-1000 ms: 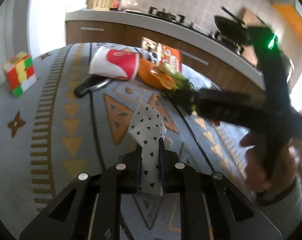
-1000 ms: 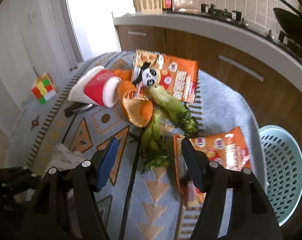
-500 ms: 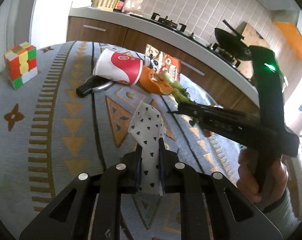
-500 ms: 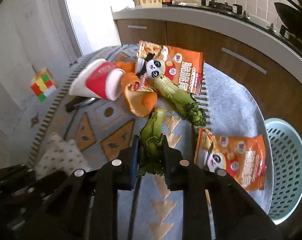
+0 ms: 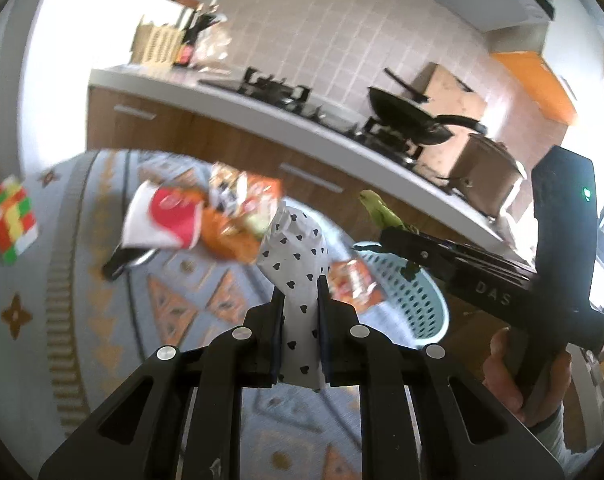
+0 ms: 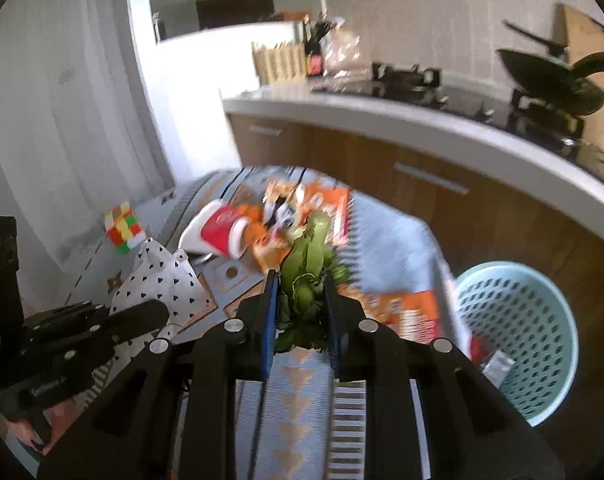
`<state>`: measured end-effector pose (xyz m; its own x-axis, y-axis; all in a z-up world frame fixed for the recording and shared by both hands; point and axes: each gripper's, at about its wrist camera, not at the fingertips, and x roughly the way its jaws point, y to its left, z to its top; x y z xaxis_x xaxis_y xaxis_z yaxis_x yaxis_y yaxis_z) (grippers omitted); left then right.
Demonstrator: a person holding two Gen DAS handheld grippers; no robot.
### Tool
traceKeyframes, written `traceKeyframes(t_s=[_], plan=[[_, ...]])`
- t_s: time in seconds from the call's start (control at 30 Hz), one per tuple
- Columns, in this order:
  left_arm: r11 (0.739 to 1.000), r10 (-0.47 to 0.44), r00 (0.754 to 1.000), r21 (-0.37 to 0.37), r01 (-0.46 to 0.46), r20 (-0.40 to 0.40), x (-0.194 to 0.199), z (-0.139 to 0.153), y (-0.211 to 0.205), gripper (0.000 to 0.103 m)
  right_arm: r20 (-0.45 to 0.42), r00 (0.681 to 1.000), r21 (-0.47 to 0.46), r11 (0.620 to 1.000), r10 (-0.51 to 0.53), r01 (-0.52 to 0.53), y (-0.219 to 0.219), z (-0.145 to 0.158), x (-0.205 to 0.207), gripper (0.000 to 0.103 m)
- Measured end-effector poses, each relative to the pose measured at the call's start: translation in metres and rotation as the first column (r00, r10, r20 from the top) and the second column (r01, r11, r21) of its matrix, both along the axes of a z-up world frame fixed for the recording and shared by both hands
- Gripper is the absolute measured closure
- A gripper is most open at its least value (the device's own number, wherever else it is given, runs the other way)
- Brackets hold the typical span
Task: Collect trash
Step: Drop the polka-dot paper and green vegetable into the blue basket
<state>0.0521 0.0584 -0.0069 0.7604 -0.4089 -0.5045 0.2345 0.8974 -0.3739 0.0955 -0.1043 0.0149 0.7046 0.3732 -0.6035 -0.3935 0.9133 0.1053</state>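
— White paper [image 5: 298, 264] dotted with black hearts: we are clamping it in our left gripper [image 5: 300, 292], aren't we?
— Yes, and our right gripper [image 6: 300, 292] is pinching the green vegetable scrap [image 6: 304, 276], near the basket [image 6: 542, 320].

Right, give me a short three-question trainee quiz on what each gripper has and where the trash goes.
1. True or false: the left gripper is shut on the heart-print paper.
2. What is clamped between the fingers of the right gripper?
A. red paper cup
B. green vegetable scrap
C. orange snack bag
3. Fill in: the pale blue ____ stands on the floor beside the rug.

Key: 1 true; 2 B, the green vegetable scrap; 3 basket.
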Motion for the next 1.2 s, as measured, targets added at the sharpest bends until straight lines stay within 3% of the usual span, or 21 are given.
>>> traceKeyframes(t_s=[0.2, 0.47, 0.77, 1.07, 1.17, 1.2], plan=[[0.997, -0.073, 0.996, 0.037, 0.071, 0.053, 0.016, 0.027, -0.045, 0.09, 0.068, 0.99, -0.007, 0.992, -0.123, 0.124, -0.06, 0.023, -0.006, 0.085], [0.98, -0.192, 0.98, 0.071, 0.188, 0.058, 0.047, 0.04, -0.124, 0.09, 0.056, 0.958, -0.007, 0.959, -0.282, 0.283, -0.145, 0.015, -0.008, 0.085], [0.951, -0.288, 0.955, 0.093, 0.294, -0.073, 0.086, -0.003, -0.206, 0.09, -0.07, 0.914, -0.014, 0.917, -0.399, 0.399, -0.211, -0.04, 0.005, 0.085], [0.931, -0.297, 0.931, 0.154, 0.332, -0.21, 0.114, -0.063, -0.254, 0.089, -0.212, 0.878, -0.015, 0.899, -0.43, 0.437, -0.248, -0.098, 0.025, 0.085], [0.93, -0.283, 0.93, 0.169, 0.325, -0.234, 0.12, -0.074, -0.261, 0.08, -0.246, 0.865, -0.012, 0.894, -0.437, 0.449, -0.256, -0.111, 0.03, 0.084], [0.931, -0.28, 0.93, 0.167, 0.323, -0.239, 0.122, -0.075, -0.263, 0.073, -0.257, 0.861, -0.009, 0.892, -0.438, 0.451, -0.257, -0.115, 0.032, 0.084]])
